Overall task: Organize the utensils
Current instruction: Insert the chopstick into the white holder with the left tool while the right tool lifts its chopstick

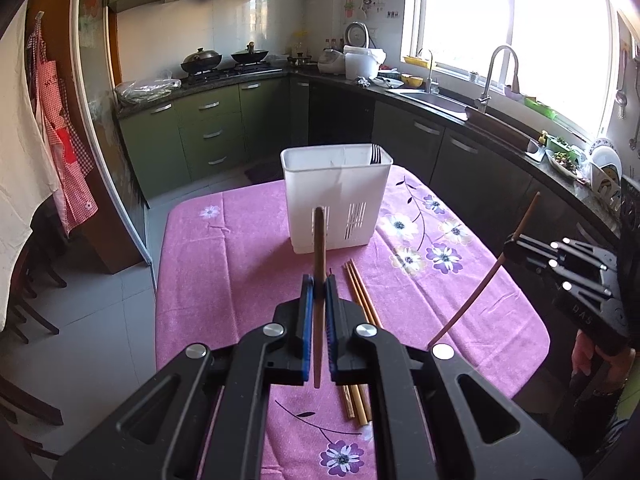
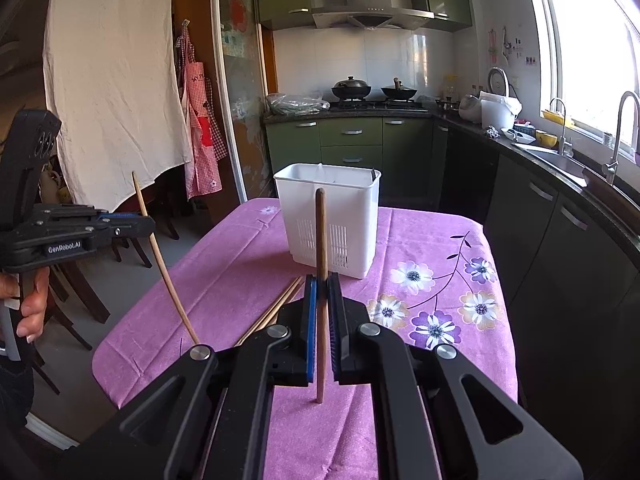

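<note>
My left gripper [image 1: 319, 286] is shut on a brown chopstick [image 1: 319, 248] that stands upright between its blue pads, above the table. My right gripper [image 2: 321, 284] is shut on another brown chopstick [image 2: 321, 240], also upright. Each gripper shows in the other's view, the right gripper [image 1: 510, 246] at the right and the left gripper [image 2: 150, 226] at the left, each with its tilted chopstick. A white slotted utensil holder [image 1: 338, 200] stands at the table's far end, with fork tines [image 1: 375, 153] at its right corner. It also shows in the right wrist view [image 2: 330, 220]. Several loose chopsticks [image 1: 362, 300] lie on the cloth in front of it.
The table carries a pink flowered cloth [image 1: 224, 280]. Dark wooden chairs [image 2: 80, 292] stand to its left. Green cabinets and a dark counter with a sink and tap [image 1: 492, 80] run behind and to the right. A white sheet and a red apron [image 2: 200, 132] hang at left.
</note>
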{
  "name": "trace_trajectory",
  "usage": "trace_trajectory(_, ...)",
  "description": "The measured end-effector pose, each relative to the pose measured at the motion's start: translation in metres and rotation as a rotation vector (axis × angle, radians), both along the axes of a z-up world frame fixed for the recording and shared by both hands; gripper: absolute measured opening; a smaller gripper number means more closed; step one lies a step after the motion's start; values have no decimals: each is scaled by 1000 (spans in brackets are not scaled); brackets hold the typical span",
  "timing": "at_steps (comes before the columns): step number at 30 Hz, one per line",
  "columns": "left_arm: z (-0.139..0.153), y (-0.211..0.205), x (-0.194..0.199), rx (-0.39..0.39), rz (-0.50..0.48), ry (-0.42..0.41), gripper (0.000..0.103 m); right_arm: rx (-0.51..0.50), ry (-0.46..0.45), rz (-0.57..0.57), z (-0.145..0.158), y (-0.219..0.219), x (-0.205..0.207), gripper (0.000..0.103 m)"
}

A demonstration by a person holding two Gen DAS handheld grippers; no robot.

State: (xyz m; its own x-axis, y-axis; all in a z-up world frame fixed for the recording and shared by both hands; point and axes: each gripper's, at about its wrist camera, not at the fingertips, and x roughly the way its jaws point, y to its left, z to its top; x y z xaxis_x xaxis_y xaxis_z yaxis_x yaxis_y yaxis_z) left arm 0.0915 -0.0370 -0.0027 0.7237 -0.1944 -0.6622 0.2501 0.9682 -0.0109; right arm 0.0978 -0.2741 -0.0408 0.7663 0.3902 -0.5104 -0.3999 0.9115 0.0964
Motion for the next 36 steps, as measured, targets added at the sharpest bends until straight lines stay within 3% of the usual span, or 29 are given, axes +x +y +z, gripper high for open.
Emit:
trace_trajectory(5, 34, -6, 14, -4, -22, -38, 6, 0, -4, 1, 1, -1, -2, 6)
trace_trajectory(16, 131, -24, 77, -26, 3, -231, 6, 16, 1, 21, -1, -5, 0, 7)
trace_trajectory(20, 149, -34, 107, -38, 22, -290, 6, 31, 4, 23, -3, -10, 1, 7)
trace_trajectory(25, 141, -46, 148, -40, 54, -296, 6, 45, 8, 20, -4, -17, 3, 7)
trace_trajectory(36, 71, -46, 194, 8, 79, -80, 6, 68, 25, 16, -5, -25, 9, 7)
